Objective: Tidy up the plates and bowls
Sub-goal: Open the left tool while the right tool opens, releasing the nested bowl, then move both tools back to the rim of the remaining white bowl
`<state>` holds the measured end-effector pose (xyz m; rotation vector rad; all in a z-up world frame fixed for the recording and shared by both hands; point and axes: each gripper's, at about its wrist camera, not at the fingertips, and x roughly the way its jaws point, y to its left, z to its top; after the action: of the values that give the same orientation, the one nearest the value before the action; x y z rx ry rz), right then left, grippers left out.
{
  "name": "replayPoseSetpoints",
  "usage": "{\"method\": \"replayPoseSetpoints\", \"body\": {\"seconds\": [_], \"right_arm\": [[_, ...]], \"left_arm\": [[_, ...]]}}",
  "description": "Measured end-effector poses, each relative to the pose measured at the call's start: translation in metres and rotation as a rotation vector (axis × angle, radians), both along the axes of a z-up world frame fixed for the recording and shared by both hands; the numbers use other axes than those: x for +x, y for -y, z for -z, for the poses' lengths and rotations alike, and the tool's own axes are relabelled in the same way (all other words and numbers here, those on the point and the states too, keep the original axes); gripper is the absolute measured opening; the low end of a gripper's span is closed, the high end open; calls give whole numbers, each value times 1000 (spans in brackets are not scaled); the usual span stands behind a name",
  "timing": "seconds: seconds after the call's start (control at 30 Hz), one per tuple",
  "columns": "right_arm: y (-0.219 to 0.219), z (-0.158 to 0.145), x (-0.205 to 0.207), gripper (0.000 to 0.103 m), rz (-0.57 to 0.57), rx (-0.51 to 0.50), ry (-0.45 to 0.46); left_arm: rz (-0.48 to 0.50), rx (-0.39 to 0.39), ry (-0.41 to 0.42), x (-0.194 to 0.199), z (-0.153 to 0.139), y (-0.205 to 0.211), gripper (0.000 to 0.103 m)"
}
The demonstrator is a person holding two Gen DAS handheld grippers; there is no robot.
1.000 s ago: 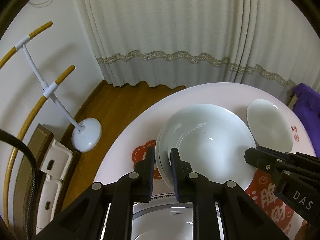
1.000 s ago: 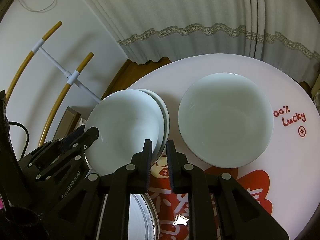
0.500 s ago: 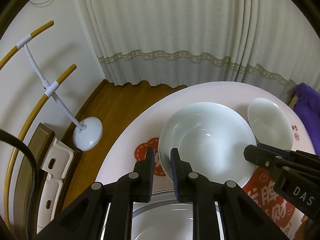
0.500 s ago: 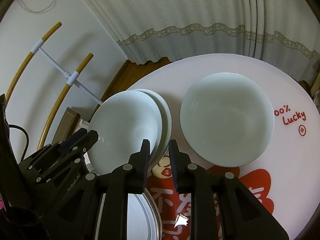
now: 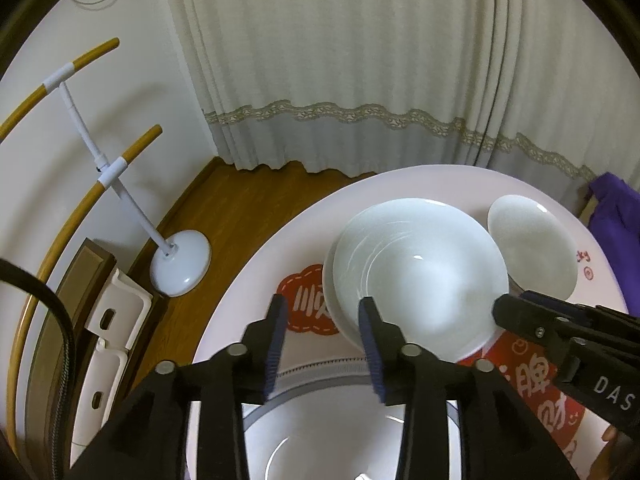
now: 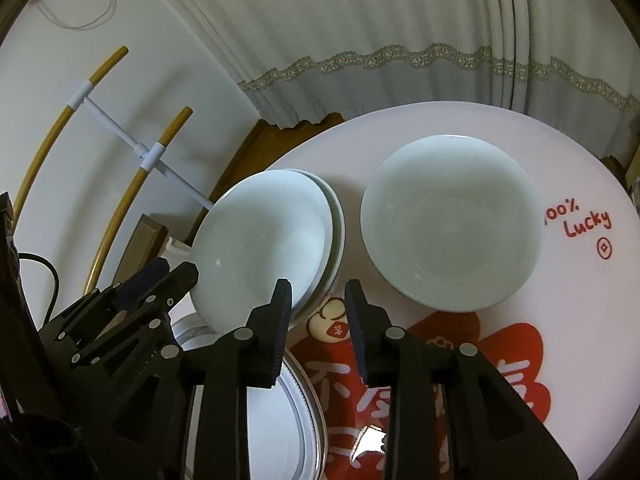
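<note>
**Both jaws let go, bowl nested on the stack**

Jaws on your left gripper have just been opening and now stand spread; the rim of the stacked bowls sits ahead of the tips and partly between them, but the pads do not press on it. Jaws on your right gripper have just been opening too, parted with the stack's near edge just beside the left pad and nothing pinched.

As I read it, one nesting step is finished: you have a top bowl seated in at least two more, slightly off-centre, at the left side of the counter. A single bowl stands just beside the stack to its right, apart from it, and probably goes on next. A rimmed plate with a grey band lies under your grippers at the near edge; it is not yet grouped with anything. So the job looks partway done.

Your counter is round, covered in a pale pink cloth with red festive prints and the words "Lucky". Behind it hangs a cream curtain with a lace band, over a wooden floor. A stand with a white round base and yellow-tipped hoops leans by the wall, and something purple sits at the far right.
</note>
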<state>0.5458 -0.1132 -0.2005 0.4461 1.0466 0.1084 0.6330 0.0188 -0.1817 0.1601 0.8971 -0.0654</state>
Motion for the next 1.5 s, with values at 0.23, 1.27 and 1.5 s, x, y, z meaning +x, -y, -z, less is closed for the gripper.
{"method": "replayPoseSetpoints", "body": {"seconds": [0.23,1.27,1.5], "right_arm": [[3,-19,-31,40,-3,6,34],[90,-56,-220,61,9,-59,146],[116,-60,-212,61,13,-82,153]], "left_arm": [[-20,-33,23,-37,-18,-1,54],[-130,-249,186,-287,-42,60,95],[-123,-250,155,-258,-39,87,95]]}}
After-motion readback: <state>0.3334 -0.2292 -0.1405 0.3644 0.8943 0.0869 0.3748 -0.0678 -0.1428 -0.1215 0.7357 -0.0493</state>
